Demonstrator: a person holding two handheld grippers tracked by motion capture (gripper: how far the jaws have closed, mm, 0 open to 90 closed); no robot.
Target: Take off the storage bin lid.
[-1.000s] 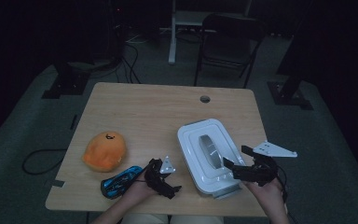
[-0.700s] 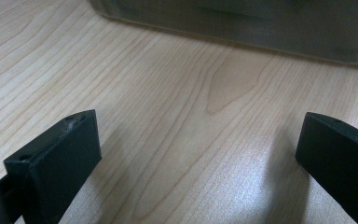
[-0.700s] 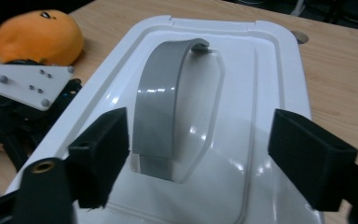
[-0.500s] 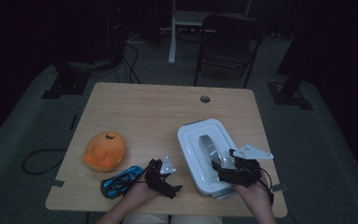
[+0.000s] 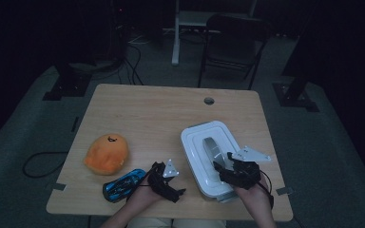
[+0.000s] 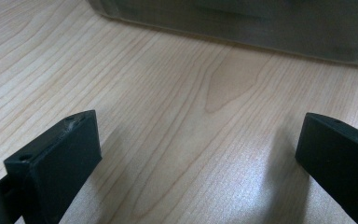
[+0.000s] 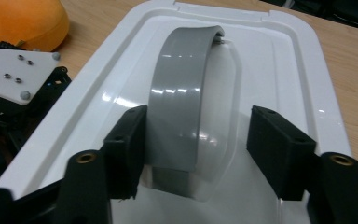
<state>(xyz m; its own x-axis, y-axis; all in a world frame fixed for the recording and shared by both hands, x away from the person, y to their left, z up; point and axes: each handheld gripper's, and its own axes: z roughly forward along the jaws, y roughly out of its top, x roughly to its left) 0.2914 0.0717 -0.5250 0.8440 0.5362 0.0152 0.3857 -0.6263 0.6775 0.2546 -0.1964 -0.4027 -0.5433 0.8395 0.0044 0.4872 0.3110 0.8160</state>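
Note:
A white lidded box (image 5: 197, 142) with a grey arched handle (image 5: 212, 148) stands on the right half of the wooden table (image 5: 157, 114). My right gripper (image 5: 224, 172) sits over the lid's near end. In the right gripper view it (image 7: 199, 144) is open astride the handle (image 7: 179, 107): the left jaw touches the handle, the right jaw stands apart over the lid (image 7: 275, 70). My left gripper (image 5: 165, 184) rests low near the front edge, left of the box. In its own view it (image 6: 196, 158) is open over bare wood, the box wall (image 6: 242, 21) just ahead.
An orange plush toy (image 5: 105, 153) lies at the front left, with a blue toy car (image 5: 122, 184) beside my left hand. A cable hole (image 5: 209, 100) sits near the table's far edge. A folding chair (image 5: 235, 38) stands behind the table.
My right gripper has moved left from beside the box onto its lid, so its jaws now straddle the grey handle. The left gripper has stayed put.

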